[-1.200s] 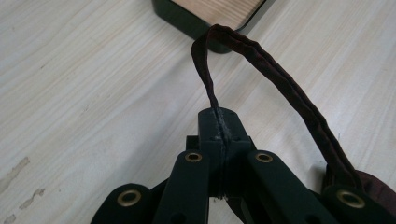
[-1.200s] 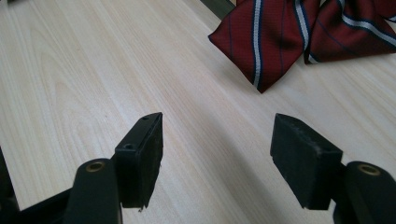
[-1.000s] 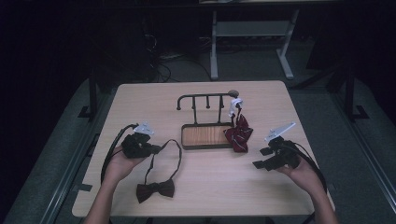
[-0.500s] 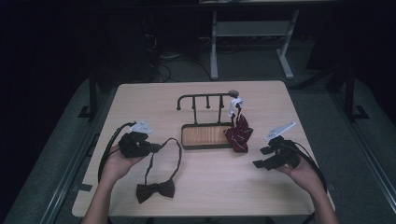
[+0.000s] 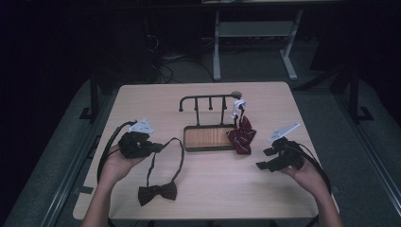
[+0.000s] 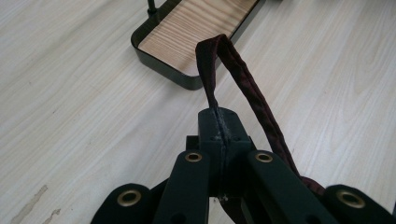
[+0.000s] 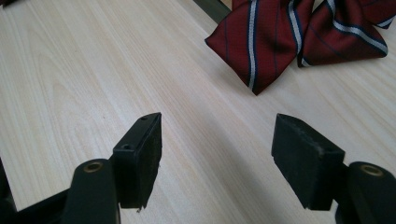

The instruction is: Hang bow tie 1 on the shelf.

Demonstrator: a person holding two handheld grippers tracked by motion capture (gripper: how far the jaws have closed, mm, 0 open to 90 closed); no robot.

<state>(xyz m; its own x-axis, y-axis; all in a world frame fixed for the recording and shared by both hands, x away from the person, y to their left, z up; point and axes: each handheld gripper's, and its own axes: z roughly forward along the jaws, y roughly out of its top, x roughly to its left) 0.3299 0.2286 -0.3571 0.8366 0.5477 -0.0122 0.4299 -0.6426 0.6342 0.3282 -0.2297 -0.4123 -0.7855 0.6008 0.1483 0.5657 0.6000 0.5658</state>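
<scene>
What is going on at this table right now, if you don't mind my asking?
A person works at a wooden table with a gripper in each hand. The left gripper is shut on the neck strap of a dark bow tie, whose bow lies on the table near the front edge. The right gripper is open and holds nothing, resting beside a red striped tie that hangs from a small black rack with a wooden tray base.

Two bow ties (image 5: 157,193) (image 5: 241,135), one rack (image 5: 208,124)
</scene>
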